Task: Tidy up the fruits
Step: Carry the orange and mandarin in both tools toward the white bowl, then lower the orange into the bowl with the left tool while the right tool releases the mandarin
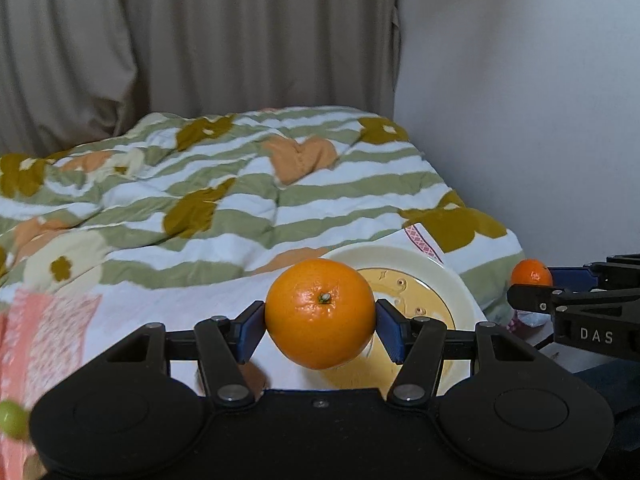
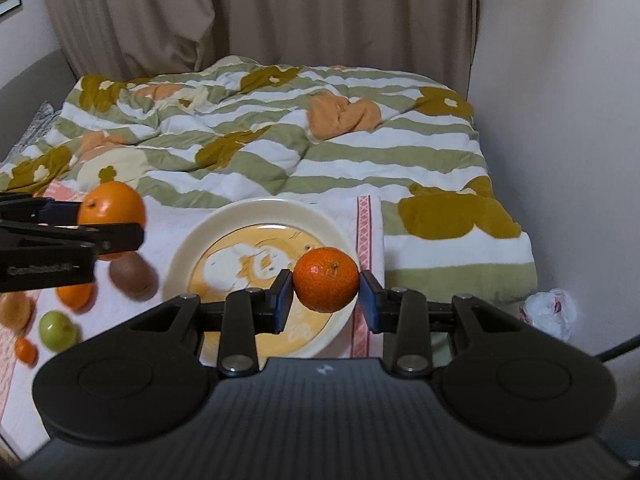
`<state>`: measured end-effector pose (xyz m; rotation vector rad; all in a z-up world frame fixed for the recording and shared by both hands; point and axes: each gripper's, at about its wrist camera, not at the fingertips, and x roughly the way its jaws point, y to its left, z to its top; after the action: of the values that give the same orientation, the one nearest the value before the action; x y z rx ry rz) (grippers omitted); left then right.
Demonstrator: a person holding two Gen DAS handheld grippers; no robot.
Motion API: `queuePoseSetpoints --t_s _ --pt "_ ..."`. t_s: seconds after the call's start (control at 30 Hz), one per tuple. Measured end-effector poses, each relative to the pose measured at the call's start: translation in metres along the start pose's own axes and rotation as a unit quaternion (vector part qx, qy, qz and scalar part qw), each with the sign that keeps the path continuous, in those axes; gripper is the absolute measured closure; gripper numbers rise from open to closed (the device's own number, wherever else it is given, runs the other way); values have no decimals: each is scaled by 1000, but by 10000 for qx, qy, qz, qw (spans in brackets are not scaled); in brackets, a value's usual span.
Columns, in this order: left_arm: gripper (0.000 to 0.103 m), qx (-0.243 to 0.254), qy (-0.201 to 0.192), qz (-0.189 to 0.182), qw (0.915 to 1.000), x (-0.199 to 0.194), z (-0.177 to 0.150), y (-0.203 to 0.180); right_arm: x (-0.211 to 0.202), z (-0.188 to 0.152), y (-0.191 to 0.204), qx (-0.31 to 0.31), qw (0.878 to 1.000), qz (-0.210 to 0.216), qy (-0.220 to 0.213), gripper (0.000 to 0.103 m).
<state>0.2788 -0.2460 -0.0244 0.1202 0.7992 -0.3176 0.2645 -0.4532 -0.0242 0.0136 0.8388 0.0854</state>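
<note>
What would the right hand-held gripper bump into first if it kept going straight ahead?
Probably the plate: the right hand-held gripper, shut on a small mandarin, points forward over its near right rim. If it is high enough to pass above, the flowered quilt comes next. Height is hard to judge.

Two fisheye views, each looking forward along its own jaws, low over a bed [image 1: 248,200] and facing the curtain [image 1: 200,32] at its far end.

The left wrist view sits close behind a large orange [image 1: 320,312], with a cream plate [image 1: 448,276] just beyond it to the right. The right gripper [image 1: 532,280] enters at its right edge.

The right wrist view looks from slightly higher, taking in the whole plate [image 2: 192,248] and loose fruit on a white cloth [image 2: 176,220] to the left. The left gripper [image 2: 108,216] enters at its left edge.

Both views share the plate, quilt, curtain and right-hand wall [image 2: 560,120].
</note>
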Motion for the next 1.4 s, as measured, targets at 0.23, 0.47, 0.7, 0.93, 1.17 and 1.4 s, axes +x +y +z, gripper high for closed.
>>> queuePoseSetpoints --t_s 0.23,0.47,0.7,0.93,1.17,1.4 --pt "40 384 411 -212 9982 69 19 -14 45 15 -14 159 9997 -15 202 52" --pt "40 739 680 -261 9946 117 16 -27 69 18 -27 333 9988 -55 343 52" --pt "40 994 781 -344 9914 137 12 -38 75 16 -38 436 9982 -105 408 52" --pt "0 1187 499 -126 9916 120 11 -43 68 17 -43 449 9983 -93 366 52" --pt "0 1030 638 65 9926 98 3 -27 66 19 -39 223 9991 141 339 52" --pt "0 745 698 270 9944 74 -5 -3 80 22 -18 -129 9983 396 403 52"
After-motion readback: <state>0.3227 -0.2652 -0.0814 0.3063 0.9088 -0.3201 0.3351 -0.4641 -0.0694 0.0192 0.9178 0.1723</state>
